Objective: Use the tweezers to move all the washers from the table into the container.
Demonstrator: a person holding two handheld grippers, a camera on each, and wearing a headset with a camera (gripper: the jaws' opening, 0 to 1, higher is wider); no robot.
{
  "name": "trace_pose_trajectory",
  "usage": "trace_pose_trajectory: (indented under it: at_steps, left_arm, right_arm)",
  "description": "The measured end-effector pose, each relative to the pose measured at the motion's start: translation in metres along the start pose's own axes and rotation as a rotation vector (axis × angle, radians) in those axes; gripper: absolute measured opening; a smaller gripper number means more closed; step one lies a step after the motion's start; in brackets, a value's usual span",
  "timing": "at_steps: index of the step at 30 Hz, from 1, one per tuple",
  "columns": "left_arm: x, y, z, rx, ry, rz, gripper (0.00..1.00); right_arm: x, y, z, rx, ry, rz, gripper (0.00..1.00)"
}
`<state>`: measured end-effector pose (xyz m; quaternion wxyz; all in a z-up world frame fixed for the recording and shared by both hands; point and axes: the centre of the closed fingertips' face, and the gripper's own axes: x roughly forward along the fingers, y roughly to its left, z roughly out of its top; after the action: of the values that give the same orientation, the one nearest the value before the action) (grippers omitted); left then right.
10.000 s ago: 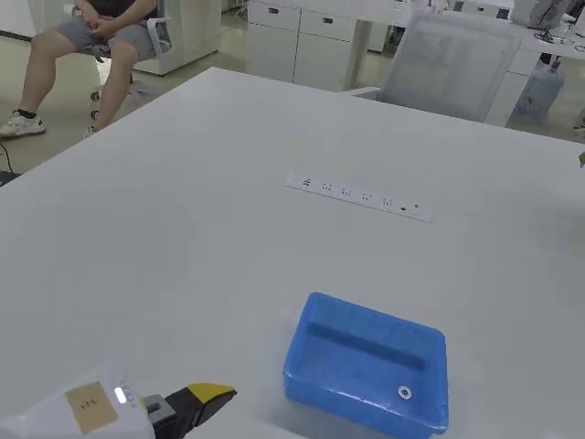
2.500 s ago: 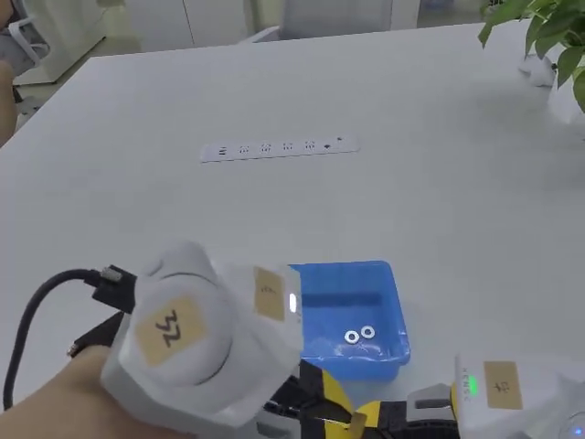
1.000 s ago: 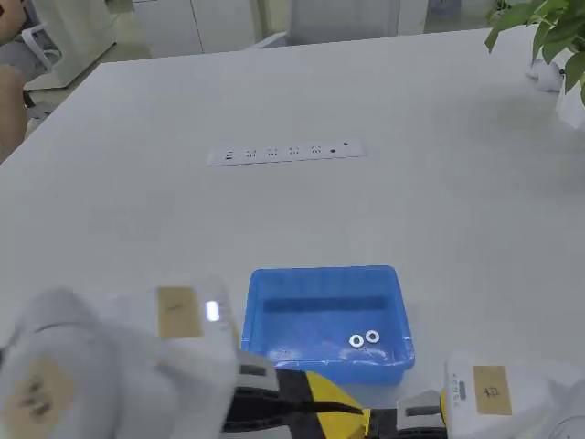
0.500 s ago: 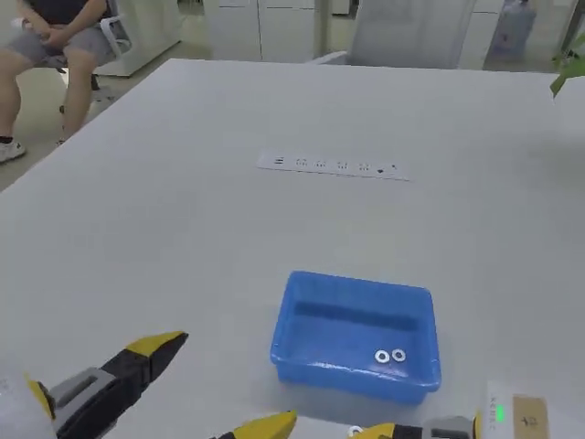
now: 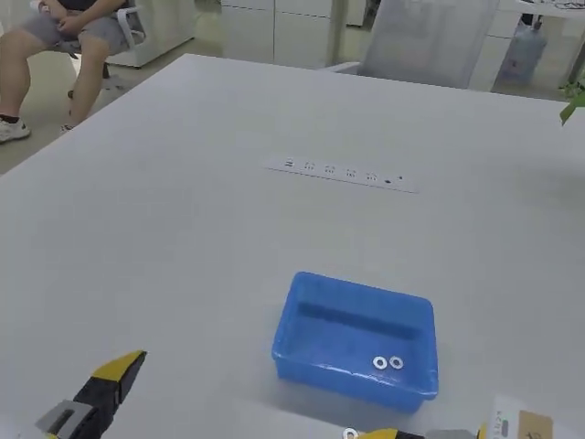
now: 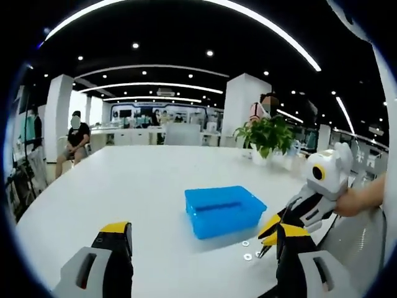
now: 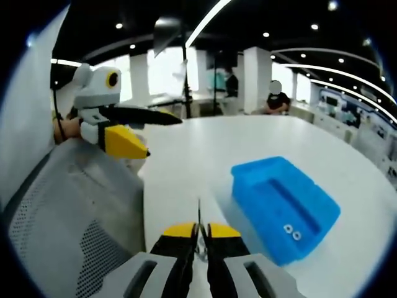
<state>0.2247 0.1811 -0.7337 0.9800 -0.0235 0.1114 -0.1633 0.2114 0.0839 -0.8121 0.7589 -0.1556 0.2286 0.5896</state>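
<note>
- The yellow-tipped right gripper (image 7: 198, 228) is clenching its jaws on the thin metal tweezers (image 7: 199, 210), which are projecting straight ahead from between the jaw tips. In the head view this gripper is sitting low at the near edge of the white table (image 5: 183, 229).
- The yellow-tipped left gripper (image 6: 203, 230) is standing released, with its jaws spread wide and grasping nothing.
- Change: one second ago the left gripper was crowding the near side of the rectangular blue plastic container (image 5: 347, 380) in the head view. It is now lying back at the lower left, well apart from the container. Judgement: this is leaving the approach free for the tweezers.
- The container is resting on the table, and two small round metal washers (image 5: 380, 363) are lying side by side on its floor, near the front right corner. Ten seconds ago it was holding one. It has been holding two for the last few seconds, so no new deposit is registering.
- One loose washer (image 5: 348, 433) is lying on the table in front of the container, just beside the right gripper. Judgement: the next pick is in hand.
- The left gripper view is showing small rings (image 6: 247, 256) ahead of the container, two or three. They are too small for an exact count.
- Count: grippers, two; tweezers, one; container, one; washers inside, two; washers outside, at least one. The task is standing part done.
- Beyond the container, one white power strip (image 5: 343, 174) is lying flush in the table, and one seated person (image 5: 64, 27) is occupying the far left.
</note>
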Motion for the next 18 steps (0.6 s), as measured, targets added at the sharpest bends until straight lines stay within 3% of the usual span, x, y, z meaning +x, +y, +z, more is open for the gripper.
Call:
trace_pose_trajectory:
  at_steps: [1, 4, 7, 9, 12, 18]
  left_arm:
    - [0.000, 0.004, 0.001, 0.028, -0.005, 0.019, 0.99]
    - [-0.001, 0.001, -0.007, -0.011, 0.038, 0.004, 0.99]
    - [-0.002, 0.004, -0.002, 0.005, -0.003, 0.003, 0.99]
    - [-0.002, 0.003, -0.001, -0.017, -0.005, -0.002, 0.99]
    - [-0.001, 0.001, 0.000, -0.001, -0.009, -0.009, 0.99]
    - [0.000, 0.000, 0.001, 0.003, -0.011, -0.009, 0.99]
  right_arm:
    - [0.000, -0.001, 0.001, 0.003, -0.004, -0.002, 0.03]
    - [0.000, -0.004, 0.002, 0.035, -0.019, -0.017, 0.03]
    - [0.000, -0.008, 0.002, 0.066, -0.032, -0.032, 0.03]
    - [-0.001, -0.011, 0.002, 0.099, -0.036, -0.040, 0.03]
    - [-0.005, -0.018, 0.001, 0.166, -0.053, -0.065, 0.03]
    - [-0.010, -0.023, 0.006, 0.173, -0.051, -0.068, 0.03]
